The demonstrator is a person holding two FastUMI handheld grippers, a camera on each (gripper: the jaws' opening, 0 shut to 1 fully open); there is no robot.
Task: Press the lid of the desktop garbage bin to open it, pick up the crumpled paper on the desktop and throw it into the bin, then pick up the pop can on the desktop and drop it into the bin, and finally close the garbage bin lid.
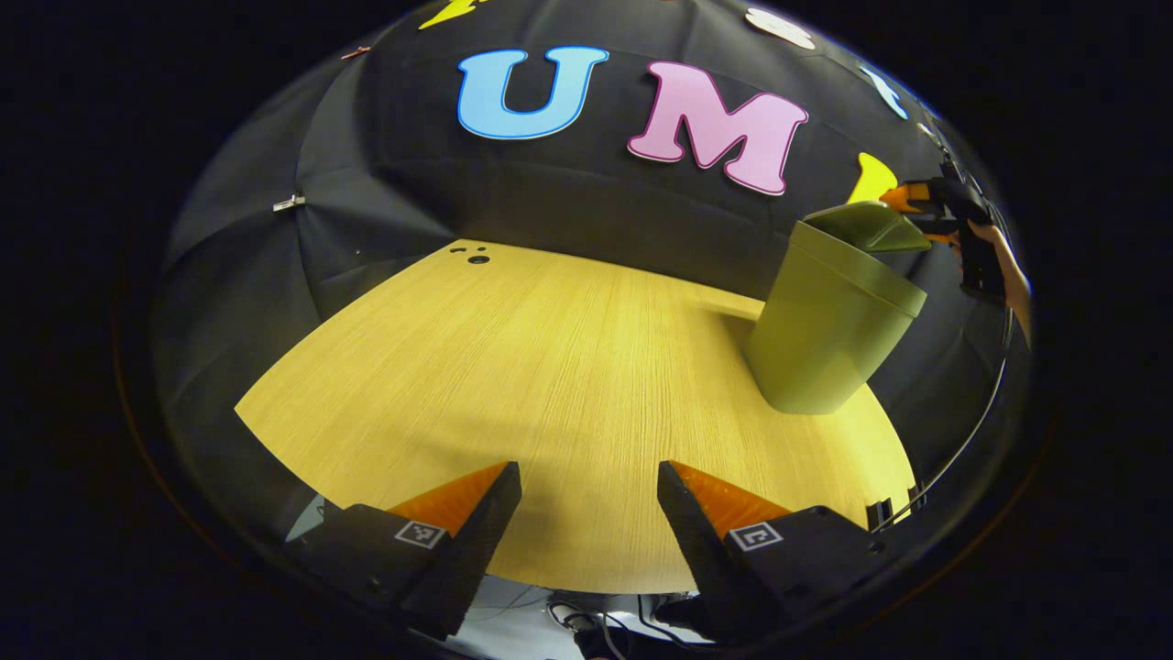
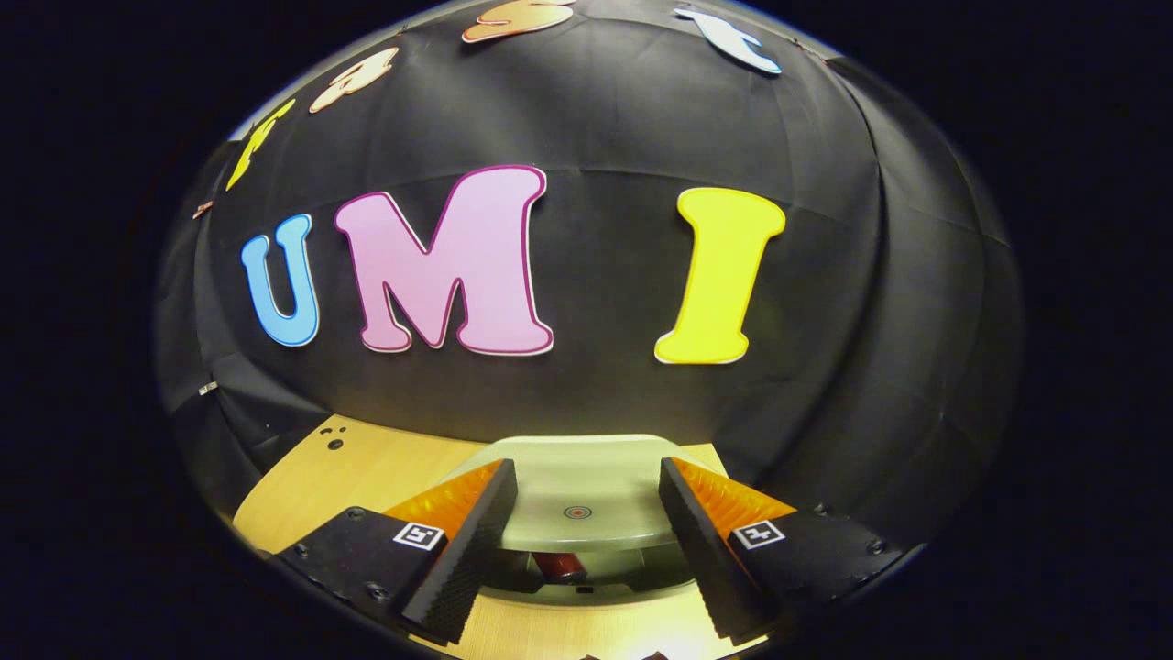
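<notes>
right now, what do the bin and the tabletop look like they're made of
The bin looks like moulded plastic, olive green with a smooth matte finish: seamless walls, soft even shading, and a thin lid tilted up in the left gripper view. The tabletop looks like pale wood or a wood-pattern laminate: fine straight grain lines and a low sheen. Which of the two it is cannot be told.

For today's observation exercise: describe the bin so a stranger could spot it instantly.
Start at the wooden table before the black cloth wall. The bin stands near its far right edge. It is olive green, tapering downward, its lid tilted up.
</notes>
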